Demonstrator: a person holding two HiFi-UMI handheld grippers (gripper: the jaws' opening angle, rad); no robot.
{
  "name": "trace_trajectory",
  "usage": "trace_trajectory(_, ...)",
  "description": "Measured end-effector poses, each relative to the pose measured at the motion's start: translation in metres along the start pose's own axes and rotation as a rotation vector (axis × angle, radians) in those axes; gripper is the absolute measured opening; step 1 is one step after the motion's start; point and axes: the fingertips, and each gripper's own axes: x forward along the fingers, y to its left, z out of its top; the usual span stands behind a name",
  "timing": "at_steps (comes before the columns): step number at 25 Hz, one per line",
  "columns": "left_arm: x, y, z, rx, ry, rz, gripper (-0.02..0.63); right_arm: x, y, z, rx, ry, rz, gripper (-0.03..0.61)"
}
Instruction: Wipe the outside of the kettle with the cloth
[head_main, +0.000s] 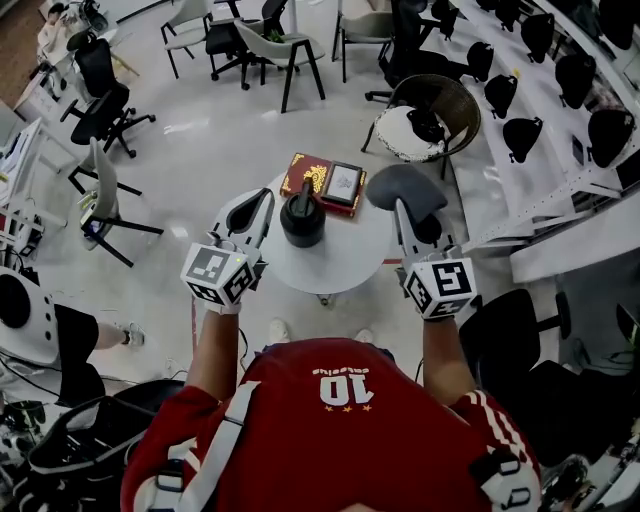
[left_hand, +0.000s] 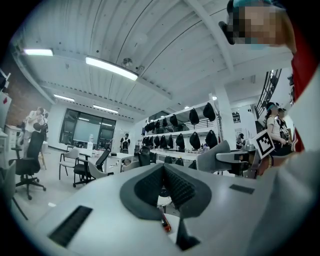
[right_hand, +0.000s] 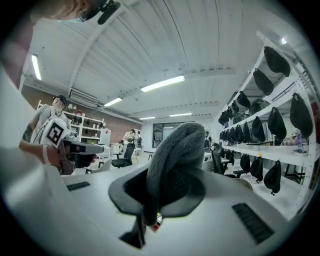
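Looking down from the head view, the black kettle (head_main: 302, 218) stood on the far half of a small round white table (head_main: 335, 268). Just behind it lay what looked like a red, gold-patterned box (head_main: 310, 175) with a small framed picture (head_main: 343, 184) on top. The left gripper (head_main: 252, 212) hung near the kettle's left side and the right gripper (head_main: 408, 215) near its right, neither touching it. A grey cloth (head_main: 403, 186) was bunched over the right gripper's tip, clear of the kettle.

Only that view took in the kettle and table. Both gripper views were tilted up across the room, towards the strip lights (left_hand: 111, 68) on the ceiling and the shelves of black bags (left_hand: 194, 116).

They did settle what the overhead angle left unclear. In the left gripper view the ribbed pads (left_hand: 149, 186) were pressed together with nothing between them. In the right gripper view the jaws were pinching the cloth, which rose out of them and folded over in a thick grey hump
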Motion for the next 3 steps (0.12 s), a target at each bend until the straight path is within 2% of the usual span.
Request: trace_trajectory(3, 0.0007, 0.0012, -0.0015, 0.000, 0.000, 0.004, 0.006, 0.0018, -0.0007, -0.0016, 0.002, 0.001, 0.000, 0.044)
